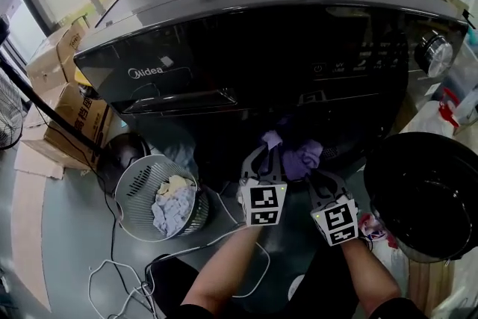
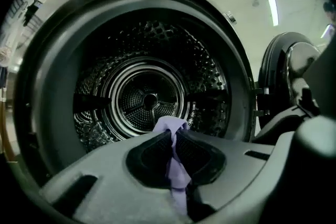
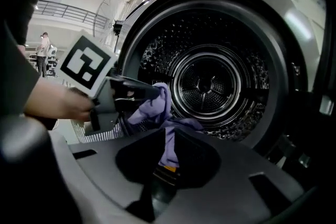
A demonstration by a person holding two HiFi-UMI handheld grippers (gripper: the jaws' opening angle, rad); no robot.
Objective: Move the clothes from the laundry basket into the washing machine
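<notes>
A purple cloth [image 1: 300,155] hangs in front of the washing machine's [image 1: 246,26] open drum, held by both grippers. In the left gripper view my left gripper [image 2: 172,136] is shut on one strip of the cloth [image 2: 176,168], facing the empty steel drum [image 2: 149,99]. In the right gripper view my right gripper [image 3: 169,134] is shut on another part of the cloth [image 3: 169,149], and the left gripper [image 3: 152,93] pinches the cloth just to the left. The round white laundry basket [image 1: 134,187] stands on the floor at the left, with pale clothes [image 1: 173,205] in it.
The machine's round door [image 1: 422,194] stands open at the right. Cardboard boxes [image 1: 71,108] sit at the far left. A white cable [image 1: 119,276] lies on the floor near the basket. A black pole [image 1: 45,112] leans across the left side.
</notes>
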